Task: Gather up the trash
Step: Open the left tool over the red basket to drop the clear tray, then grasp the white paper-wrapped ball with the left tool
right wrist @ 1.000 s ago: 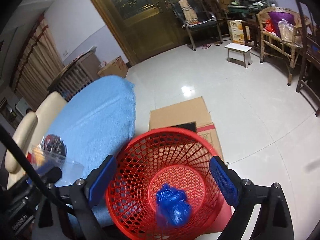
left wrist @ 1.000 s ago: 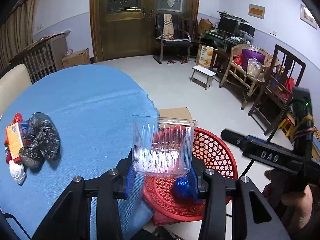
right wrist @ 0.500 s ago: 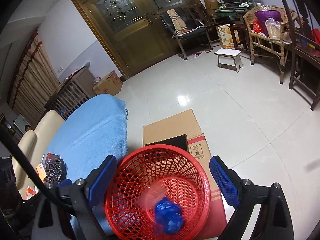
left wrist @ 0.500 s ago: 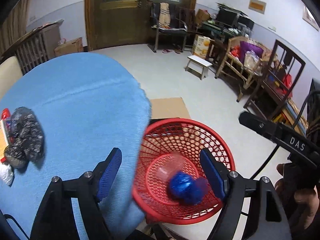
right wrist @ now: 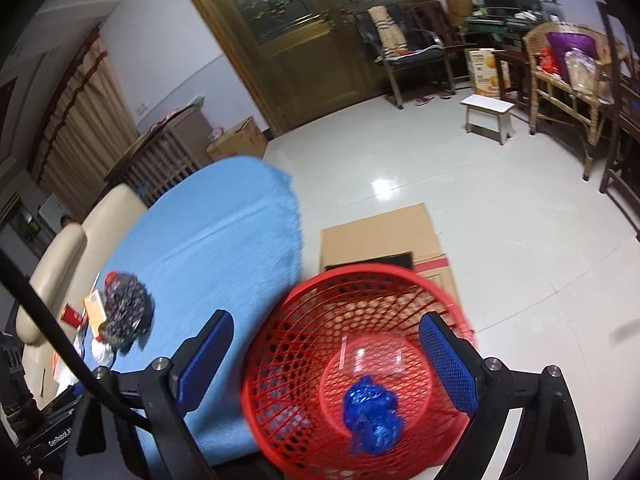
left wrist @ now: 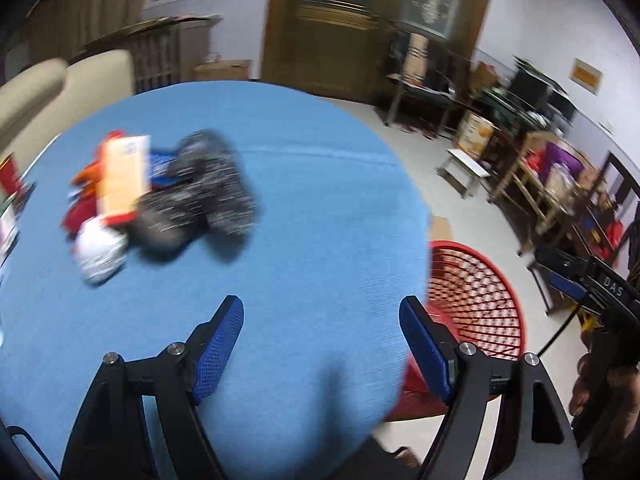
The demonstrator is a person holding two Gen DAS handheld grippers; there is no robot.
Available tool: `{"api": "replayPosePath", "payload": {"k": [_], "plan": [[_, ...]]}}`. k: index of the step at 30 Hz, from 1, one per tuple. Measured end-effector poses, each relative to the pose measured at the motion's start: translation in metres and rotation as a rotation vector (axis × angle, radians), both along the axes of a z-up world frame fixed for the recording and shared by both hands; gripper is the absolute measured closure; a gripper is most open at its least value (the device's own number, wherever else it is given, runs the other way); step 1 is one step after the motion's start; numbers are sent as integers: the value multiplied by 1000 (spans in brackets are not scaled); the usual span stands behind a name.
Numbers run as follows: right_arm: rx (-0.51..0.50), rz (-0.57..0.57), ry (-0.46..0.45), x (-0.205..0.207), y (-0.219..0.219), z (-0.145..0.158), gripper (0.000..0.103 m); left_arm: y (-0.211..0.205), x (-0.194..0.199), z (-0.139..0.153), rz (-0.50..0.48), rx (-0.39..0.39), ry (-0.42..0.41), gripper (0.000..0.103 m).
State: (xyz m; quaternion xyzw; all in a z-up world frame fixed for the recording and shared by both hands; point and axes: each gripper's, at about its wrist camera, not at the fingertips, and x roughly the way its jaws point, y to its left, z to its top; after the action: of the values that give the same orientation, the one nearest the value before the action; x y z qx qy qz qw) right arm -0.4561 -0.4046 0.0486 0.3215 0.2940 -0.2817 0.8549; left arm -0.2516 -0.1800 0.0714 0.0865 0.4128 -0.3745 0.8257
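Left of the red basket (right wrist: 360, 364), a trash pile (left wrist: 160, 196) (orange packet, black speckled bag, white wad) lies on the blue tabletop (left wrist: 312, 208), ahead of the left claw (left wrist: 322, 344), whose jaws have just been opening and stand wide with nothing between them. The basket sits on the floor against the tabletop's edge, holding a clear plastic container (right wrist: 370, 354) and blue crumpled bag (right wrist: 370, 416). Above it the right claw (right wrist: 326, 356) hovers, spread wide and empty.
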Motion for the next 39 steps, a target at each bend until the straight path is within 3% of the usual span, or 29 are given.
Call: {"api": "replayPosePath", "payload": {"k": [9,15,20,24,28,33,35,36,39], "plan": [[-46,203,52,64,67,7,7,86,39,-11,204,-21,14,22],[-72,305,78,92,106,7,7,117,83,-17,306,-39,29,22],[-85,365,88,112,128,8,7,118,119,-20,366,-49,51,22],[-89,400,94,121,139,8,7,102,133,-20,358,-39,37,22],[-88,408,93,127,142,9,7,89,145,-22,363,5,0,22],[-74,392,90,127,135,7,7,80,160,-41,368,68,38,22],[-67,387,88,127,132,6,7,80,160,-46,365,82,31,33],[-65,385,88,126,130,5,7,80,160,-47,362,85,36,50],[-58,384,91,128,129,3,7,86,163,-48,374,71,57,57]]}}
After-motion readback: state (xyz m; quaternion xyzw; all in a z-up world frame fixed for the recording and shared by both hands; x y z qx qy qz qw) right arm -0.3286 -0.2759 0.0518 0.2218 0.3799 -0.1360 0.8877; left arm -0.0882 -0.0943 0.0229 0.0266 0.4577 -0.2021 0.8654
